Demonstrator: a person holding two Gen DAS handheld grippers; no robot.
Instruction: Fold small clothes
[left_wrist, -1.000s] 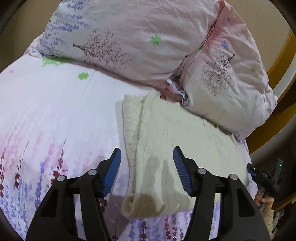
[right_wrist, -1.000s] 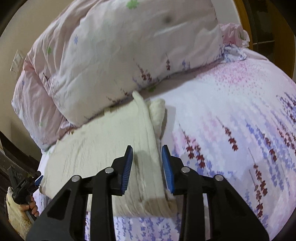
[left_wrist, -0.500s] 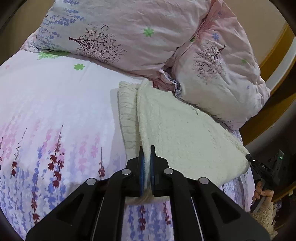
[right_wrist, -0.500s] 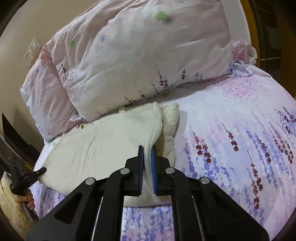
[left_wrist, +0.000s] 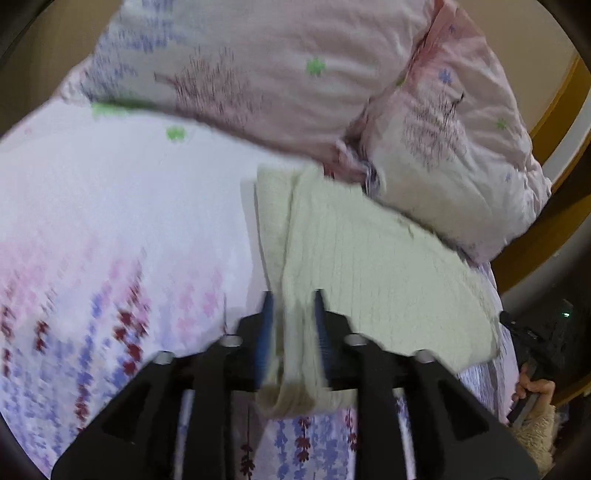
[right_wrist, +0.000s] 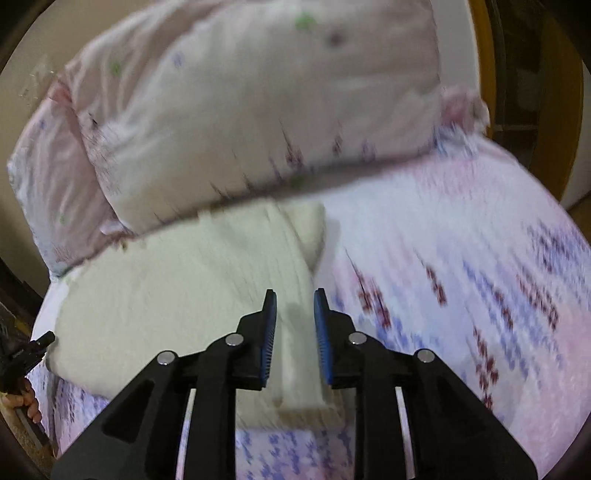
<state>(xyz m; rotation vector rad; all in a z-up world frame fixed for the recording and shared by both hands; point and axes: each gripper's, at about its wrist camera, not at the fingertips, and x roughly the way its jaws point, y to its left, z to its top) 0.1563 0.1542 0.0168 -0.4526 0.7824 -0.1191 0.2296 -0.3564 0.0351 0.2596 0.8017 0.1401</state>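
cream knit garment (left_wrist: 369, 258) lies folded on the floral bedsheet (left_wrist: 110, 221), against the pillows (left_wrist: 277, 74) | soft, light, limp; best taken at the near hem | left gripper (left_wrist: 291, 325) and right gripper (right_wrist: 294, 325) both parted, astride the hem

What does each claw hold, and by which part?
The right claw is open above the cream knit garment, holding nothing. The garment's near folded edge lies inside the left claw, but blur hides whether it grips.
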